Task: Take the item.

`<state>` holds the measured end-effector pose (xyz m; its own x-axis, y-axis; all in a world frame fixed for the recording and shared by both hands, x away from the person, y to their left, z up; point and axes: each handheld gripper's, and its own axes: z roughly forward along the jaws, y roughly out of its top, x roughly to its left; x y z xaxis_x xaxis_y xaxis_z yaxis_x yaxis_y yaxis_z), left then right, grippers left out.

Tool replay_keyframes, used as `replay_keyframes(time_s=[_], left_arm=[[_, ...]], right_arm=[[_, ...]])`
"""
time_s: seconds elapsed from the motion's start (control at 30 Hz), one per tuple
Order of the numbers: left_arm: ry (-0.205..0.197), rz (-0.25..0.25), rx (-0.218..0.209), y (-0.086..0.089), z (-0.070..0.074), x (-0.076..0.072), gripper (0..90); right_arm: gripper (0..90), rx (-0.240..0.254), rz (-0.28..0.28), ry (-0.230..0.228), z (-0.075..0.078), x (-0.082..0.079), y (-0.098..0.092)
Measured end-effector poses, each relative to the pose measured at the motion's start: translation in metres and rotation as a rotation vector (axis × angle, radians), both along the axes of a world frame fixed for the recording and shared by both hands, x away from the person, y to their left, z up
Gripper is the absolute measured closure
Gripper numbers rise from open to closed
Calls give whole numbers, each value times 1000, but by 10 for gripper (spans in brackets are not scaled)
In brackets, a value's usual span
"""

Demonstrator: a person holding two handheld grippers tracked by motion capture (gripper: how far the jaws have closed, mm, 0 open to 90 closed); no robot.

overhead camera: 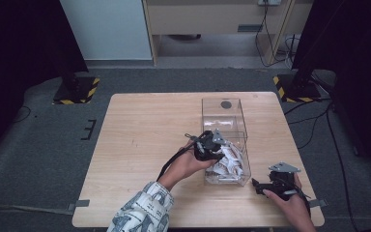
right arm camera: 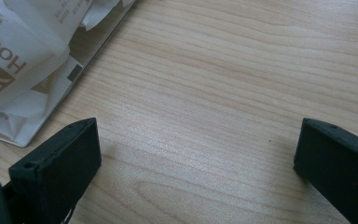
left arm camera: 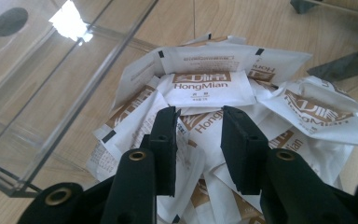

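Over the clear box (overhead camera: 224, 126) at mid-table, your left gripper (overhead camera: 216, 151) hangs above a heap of white sachets (overhead camera: 228, 164), its jaws partly apart. Seen along those jaws in the left gripper view, the gripper (left arm camera: 198, 135) has its two black pads on either side of a narrow gap, with a brown-and-white sachet (left arm camera: 208, 88) marked "HongMian" lying just beyond their tips. Whether the pads already press on any packet, you cannot tell from these views; the gap between them shows printed paper behind it, not a pinched edge. The heap spreads under and around the jaws, packets overlapping at all angles. The box's clear wall (left arm camera: 70, 79) runs up the left of that view.

Your left hand (overhead camera: 186, 166) comes in from the bottom edge in a patterned sleeve (overhead camera: 142, 212), cable trailing back from the gripper.

Your right gripper (overhead camera: 270, 186) rests low near the table's (overhead camera: 145, 145) front right corner, just beside the box's near end and apart from it. Its jaws stand wide apart in the right gripper view (right arm camera: 198, 158), nothing between them but bare wood. Sachets (right arm camera: 18, 60) inside the box edge show at the upper left of that view.
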<state>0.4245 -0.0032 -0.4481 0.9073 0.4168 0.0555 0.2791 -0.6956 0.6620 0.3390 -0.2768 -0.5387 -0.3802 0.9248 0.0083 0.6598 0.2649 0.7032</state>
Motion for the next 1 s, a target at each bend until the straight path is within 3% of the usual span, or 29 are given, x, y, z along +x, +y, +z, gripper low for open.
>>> replay_keyframes(time_s=[0.47, 0.57, 0.7, 0.83, 1.0], left_arm=[[-4, 19, 41, 5, 1, 3, 758], [-10, 27, 26, 4, 3, 3, 763], [5, 19, 41, 3, 0, 4, 782], [18, 17, 27, 3, 2, 4, 897], [25, 8, 14, 6, 7, 3, 900]], right_arm=[[8, 0, 0, 0, 0, 0, 0], [8, -1, 0, 0, 0, 0, 0], [8, 0, 0, 0, 0, 0, 0], [8, 0, 0, 0, 0, 0, 0], [8, 0, 0, 0, 0, 0, 0]])
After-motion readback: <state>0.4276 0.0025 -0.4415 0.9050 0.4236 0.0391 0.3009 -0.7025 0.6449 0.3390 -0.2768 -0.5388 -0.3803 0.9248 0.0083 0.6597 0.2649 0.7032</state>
